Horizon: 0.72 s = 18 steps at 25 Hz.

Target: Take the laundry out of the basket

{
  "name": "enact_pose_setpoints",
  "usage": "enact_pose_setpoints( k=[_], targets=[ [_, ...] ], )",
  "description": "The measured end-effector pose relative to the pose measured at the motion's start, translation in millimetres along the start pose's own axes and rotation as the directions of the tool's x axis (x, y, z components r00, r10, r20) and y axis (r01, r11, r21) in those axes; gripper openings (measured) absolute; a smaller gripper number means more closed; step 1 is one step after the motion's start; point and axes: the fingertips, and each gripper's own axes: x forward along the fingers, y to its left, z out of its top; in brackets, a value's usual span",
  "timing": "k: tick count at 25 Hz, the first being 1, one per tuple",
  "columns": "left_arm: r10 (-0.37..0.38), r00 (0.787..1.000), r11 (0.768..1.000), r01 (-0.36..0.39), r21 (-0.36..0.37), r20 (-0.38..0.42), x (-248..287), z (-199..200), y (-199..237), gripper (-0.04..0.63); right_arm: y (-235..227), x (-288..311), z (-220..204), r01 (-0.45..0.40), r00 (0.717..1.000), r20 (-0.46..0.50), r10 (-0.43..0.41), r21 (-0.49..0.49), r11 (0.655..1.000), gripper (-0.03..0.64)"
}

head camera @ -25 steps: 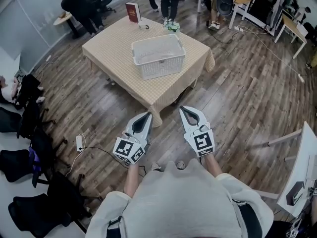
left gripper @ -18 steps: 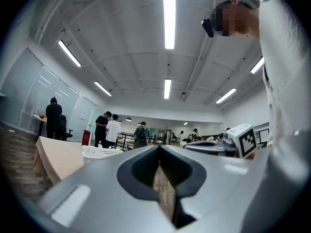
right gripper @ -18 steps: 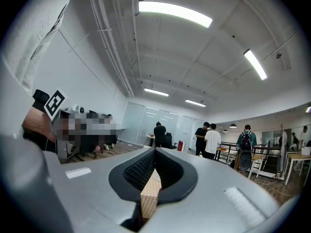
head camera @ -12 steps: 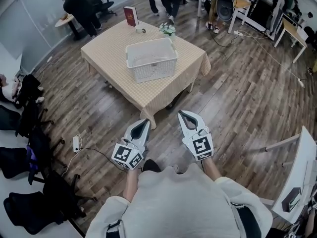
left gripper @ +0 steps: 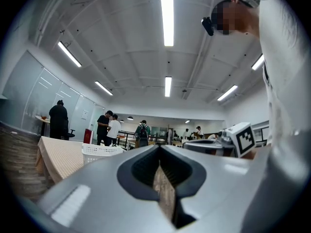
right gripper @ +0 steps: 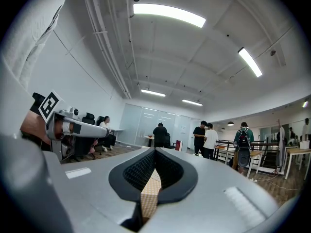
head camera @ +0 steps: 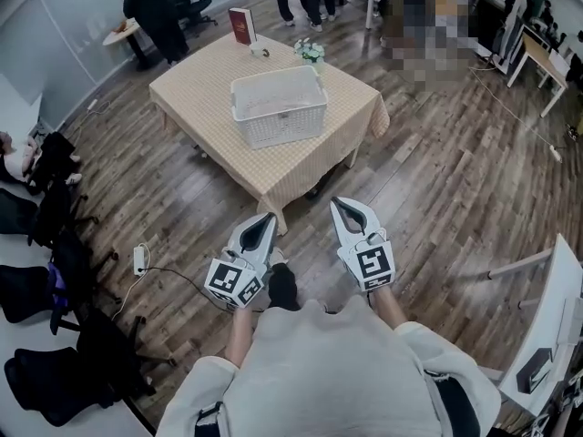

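A white laundry basket [head camera: 278, 107] stands in the middle of a table with a beige checked cloth [head camera: 200, 94], some way ahead of me. I cannot make out what lies in it. My left gripper [head camera: 266, 218] and my right gripper [head camera: 341, 204] are held side by side low in front of my body, over the wooden floor short of the table's near corner. Both are shut with nothing between the jaws. In the left gripper view the basket [left gripper: 100, 152] shows on the table [left gripper: 58, 155] beyond the shut left gripper [left gripper: 159, 153]. The right gripper [right gripper: 154, 152] is likewise shut.
A red book [head camera: 241, 25] and a small flower pot [head camera: 310, 51] stand at the table's far edge. People stand beyond the table. Black chairs [head camera: 55, 244] line the left; a power strip with cable [head camera: 140, 259] lies on the floor. A white desk [head camera: 557, 309] is at the right.
The view has shifted a little as I step towards the table; a dark shoe now shows below the grippers. Both grippers stay shut and keep their place in front of me.
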Motion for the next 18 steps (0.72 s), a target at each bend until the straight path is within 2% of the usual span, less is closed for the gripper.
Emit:
enact_pose_setpoints(
  k=[10,18],
  targets=[
    [0.037,0.999,0.999,-0.037,-0.017,0.009,13.4,-5.0,36.5,0.011,-5.0,40.5,-4.0,-0.029,1.0,-0.005,0.029,-0.015,0.999,-0.002],
    [0.027,1.0,0.999,-0.027,-0.028,0.012,44.5,-9.6,73.3,0.011,-18.1,83.5,-11.9,-0.026,1.0,-0.015,0.025,-0.019,0.999,-0.002]
  ],
)
